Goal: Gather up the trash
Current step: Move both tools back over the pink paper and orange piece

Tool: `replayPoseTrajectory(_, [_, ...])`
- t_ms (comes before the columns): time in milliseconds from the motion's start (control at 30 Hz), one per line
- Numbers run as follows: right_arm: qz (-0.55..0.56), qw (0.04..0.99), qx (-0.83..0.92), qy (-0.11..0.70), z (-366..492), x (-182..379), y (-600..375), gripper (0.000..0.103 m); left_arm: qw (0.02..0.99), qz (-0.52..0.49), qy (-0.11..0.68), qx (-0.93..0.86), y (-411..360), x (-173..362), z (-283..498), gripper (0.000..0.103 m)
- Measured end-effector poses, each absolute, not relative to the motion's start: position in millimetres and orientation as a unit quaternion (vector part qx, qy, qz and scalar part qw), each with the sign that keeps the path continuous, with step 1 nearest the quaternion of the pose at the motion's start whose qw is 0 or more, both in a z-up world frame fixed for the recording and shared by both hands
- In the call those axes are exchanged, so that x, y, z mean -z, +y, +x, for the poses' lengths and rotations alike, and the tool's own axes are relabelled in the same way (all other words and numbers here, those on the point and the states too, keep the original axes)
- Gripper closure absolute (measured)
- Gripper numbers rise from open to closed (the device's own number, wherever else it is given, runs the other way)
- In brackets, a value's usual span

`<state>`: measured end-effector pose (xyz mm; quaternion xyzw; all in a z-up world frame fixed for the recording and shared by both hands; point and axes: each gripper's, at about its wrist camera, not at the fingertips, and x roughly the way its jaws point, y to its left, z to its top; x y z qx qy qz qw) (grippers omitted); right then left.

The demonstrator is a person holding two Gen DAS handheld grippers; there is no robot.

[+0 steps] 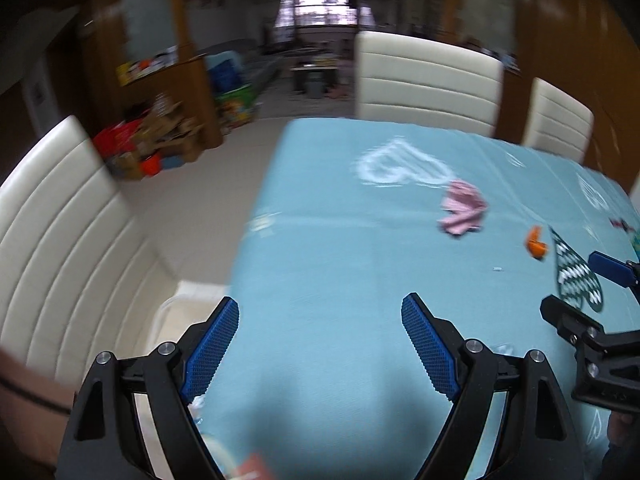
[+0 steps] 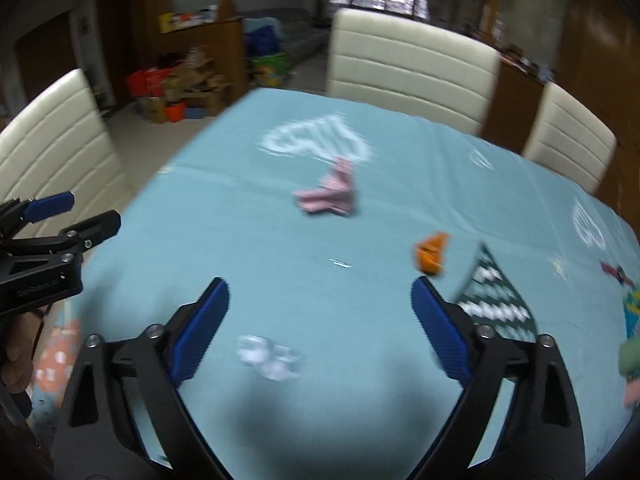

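Blue-padded fingers of the left gripper stand wide apart over the near edge of the table, with only the teal cloth between them. Below its left finger, off the table edge, a pale bin shows its rim; what lies in it is blurred and cannot be made out, apart from a red scrap at the bottom edge of the left view.

In the right wrist view the right gripper is likewise spread wide and grasps nothing. A crumpled clear wrapper lies on the cloth between its fingers, touching neither pad. Farther out lies a pink wrapper, just below a white heart printed on the cloth. An orange scrap sits near the right fingertip, with a dark green patterned packet beside it, partly hidden behind that finger. More small bits lie at the far right edge, too blurred to tell.

Cream chairs stand around the table.
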<state>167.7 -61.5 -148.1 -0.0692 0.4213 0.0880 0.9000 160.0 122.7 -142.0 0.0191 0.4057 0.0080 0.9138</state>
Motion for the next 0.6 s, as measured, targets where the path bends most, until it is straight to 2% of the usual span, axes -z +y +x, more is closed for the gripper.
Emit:
replayPoseTrajectory(67, [-0.063, 0.898, -0.071, 0.430, 174, 154, -82, 0.030, 0.915, 0.038, 0.402, 0.013, 99, 142, 170, 0.021])
replayPoseTrajectory(167, [-0.053, 0.895, -0.055, 0.439, 184, 160, -102, 0.038, 0.914, 0.063, 0.398, 0.048, 67, 144, 186, 0.021])
replayPoseTrajectory(600, [-0.028, 0.886, -0.049, 0.461, 243, 202, -144, 0.041, 0.898, 0.142, 0.399, 0.116, -16, 176, 263, 0.022])
